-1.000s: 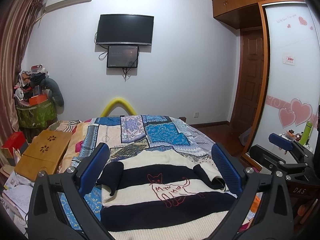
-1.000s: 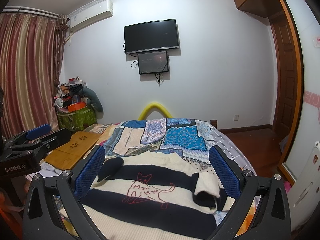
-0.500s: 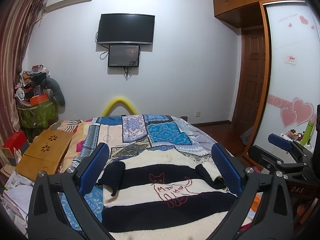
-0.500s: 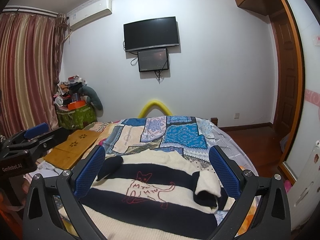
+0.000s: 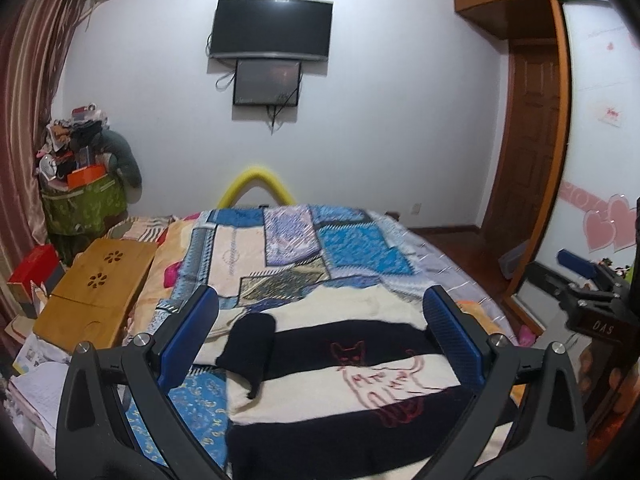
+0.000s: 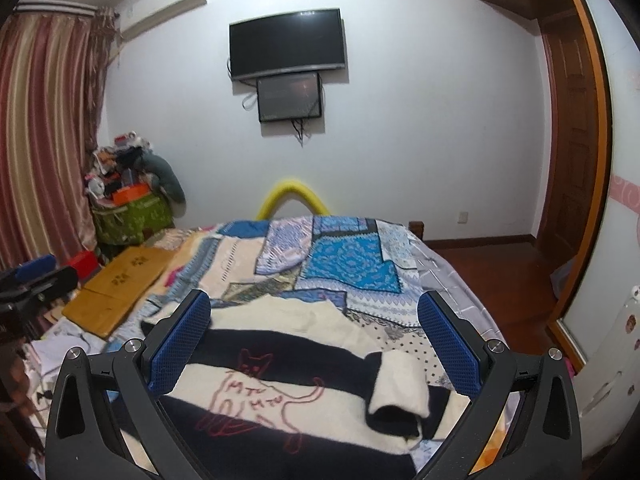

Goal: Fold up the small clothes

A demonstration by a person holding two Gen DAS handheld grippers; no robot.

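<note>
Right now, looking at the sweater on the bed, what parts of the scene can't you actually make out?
- Sweater: its near hem is cut off by the bottom edge in both views and hidden behind the open jaws.
- Right sleeve: in the left view a jaw covers it.
- Red cat drawing: its letters are too blurred to read.
- Small screen under the television: the picture on it is too dim.

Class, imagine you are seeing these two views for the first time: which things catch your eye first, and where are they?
The black-and-cream striped sweater with a red cat outline lies spread on the patchwork bedspread, between the open fingers of both grippers. On the far wall hangs a dark television with a smaller screen beneath. A yellow arch rises behind the bed.
</note>
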